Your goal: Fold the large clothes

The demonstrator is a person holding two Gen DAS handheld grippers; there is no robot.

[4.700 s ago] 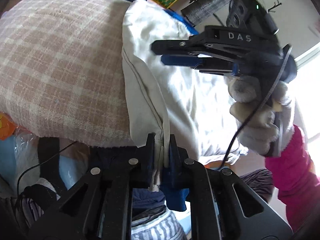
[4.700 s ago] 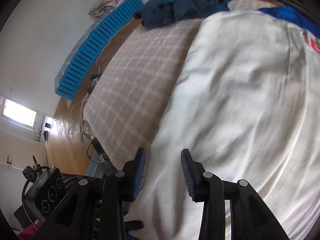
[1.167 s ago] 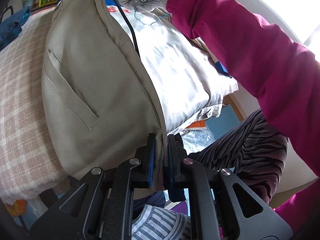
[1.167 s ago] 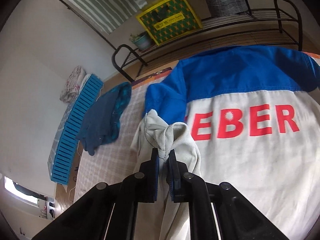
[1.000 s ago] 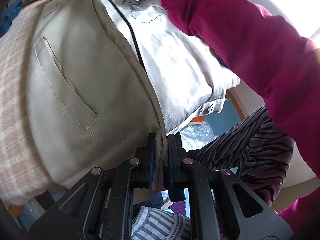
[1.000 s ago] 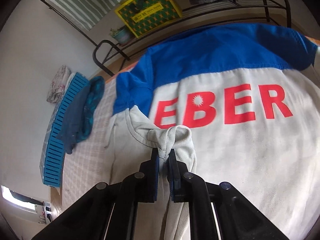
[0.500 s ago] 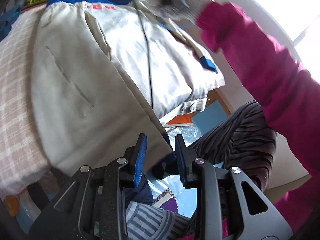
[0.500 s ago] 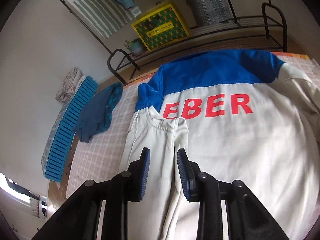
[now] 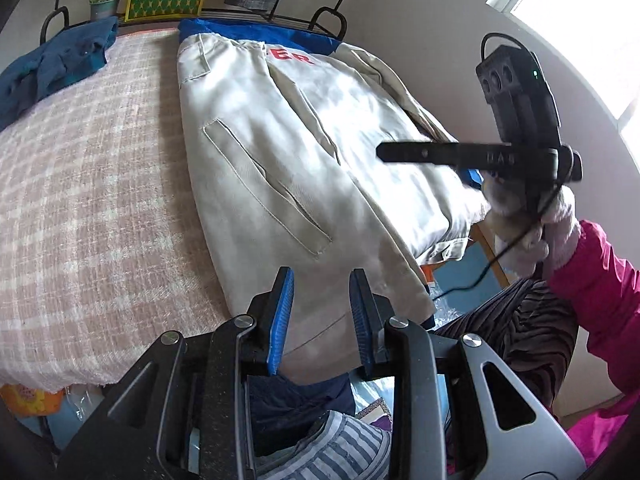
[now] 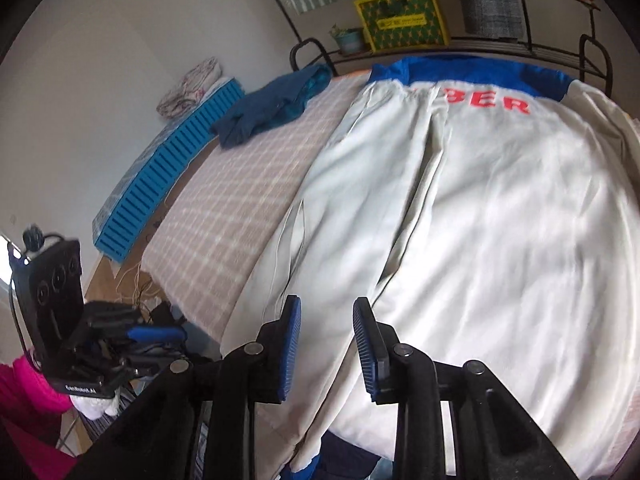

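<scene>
Both grippers hang empty over the jacket's near hem: left gripper spread, nothing between its pads, and right gripper likewise parted and bare. The jacket lies flat on the bed, back up, long axis running away from the hem to the blue collar end by the rail. One side panel is already folded in. By my reading, the unfolded side lies nearer the right gripper, so that hand is better placed. A blue garment sits well apart, near the rail.
</scene>
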